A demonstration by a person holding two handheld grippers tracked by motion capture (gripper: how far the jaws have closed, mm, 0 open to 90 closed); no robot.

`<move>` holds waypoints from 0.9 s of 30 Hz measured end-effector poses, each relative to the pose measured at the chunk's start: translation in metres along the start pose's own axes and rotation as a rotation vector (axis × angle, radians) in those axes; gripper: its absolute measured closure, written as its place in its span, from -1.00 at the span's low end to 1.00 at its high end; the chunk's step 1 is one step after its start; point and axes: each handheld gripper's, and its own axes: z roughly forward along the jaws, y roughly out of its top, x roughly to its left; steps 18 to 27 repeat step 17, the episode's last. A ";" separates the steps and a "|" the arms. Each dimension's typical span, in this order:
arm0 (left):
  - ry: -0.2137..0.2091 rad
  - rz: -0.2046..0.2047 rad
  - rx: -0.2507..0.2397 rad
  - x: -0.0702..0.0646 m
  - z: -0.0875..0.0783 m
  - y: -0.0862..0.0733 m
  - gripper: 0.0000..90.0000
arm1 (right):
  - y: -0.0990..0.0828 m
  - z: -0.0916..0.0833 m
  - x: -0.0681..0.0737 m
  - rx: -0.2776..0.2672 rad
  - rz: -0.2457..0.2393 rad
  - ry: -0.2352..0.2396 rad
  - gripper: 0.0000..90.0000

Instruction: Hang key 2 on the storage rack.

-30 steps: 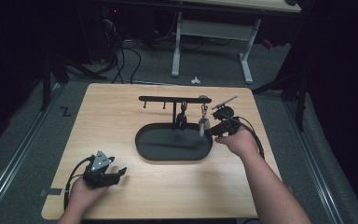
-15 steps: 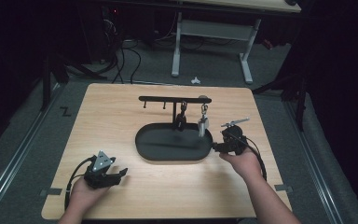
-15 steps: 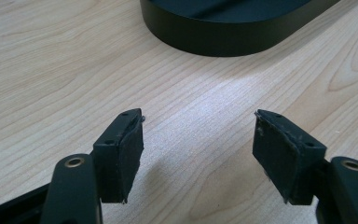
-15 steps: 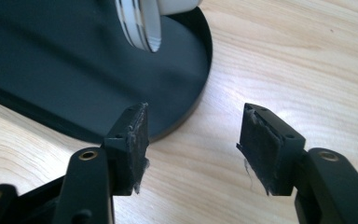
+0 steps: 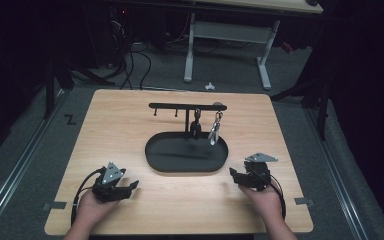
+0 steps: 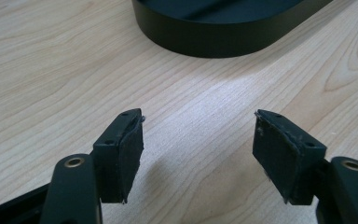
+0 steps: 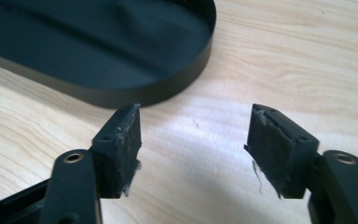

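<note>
Holding the left gripper [image 5: 130,186] low over the wooden table [image 5: 125,125], we keep its jaws spread wide with nothing between the pads [image 6: 129,154]. Bare wood lies under them. Ahead of this gripper and off to its right sits the black oval tray [image 5: 220,160]; in the left gripper view its dark wall [image 6: 214,42] stands just beyond the jaw tips, apart from them.

Moving right, we note the tray at mid-table, with a black hook rack [image 5: 180,106] rising from its far side. Two small items hang from the rack's bar above the tray: a dark one [image 5: 196,125] and, to its right, a silvery one [image 5: 215,131]. We cannot tell what exactly they are.

Further right, the right gripper [image 5: 235,176] rests in the hand at the tray's near right end, pointing left toward it. Its jaws have just been opening and stand released, nothing between the worn pads [image 7: 127,149]. In the right gripper view the tray's rounded end [image 7: 168,88] lies just ahead and left of the jaws, not touching. The hanging items are beyond this gripper, up and to its left.
</note>
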 end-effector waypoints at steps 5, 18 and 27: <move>0.005 -0.021 -0.028 -0.001 -0.004 0.001 -0.25 | -0.037 -0.009 -0.002 -0.112 0.040 -0.014 -0.30; 0.024 -0.020 -0.015 -0.004 0.003 0.004 -0.25 | -0.044 -0.018 -0.027 -0.134 0.087 -0.041 -0.33; 0.024 -0.020 -0.015 -0.004 0.003 0.004 -0.25 | -0.044 -0.018 -0.027 -0.134 0.087 -0.041 -0.33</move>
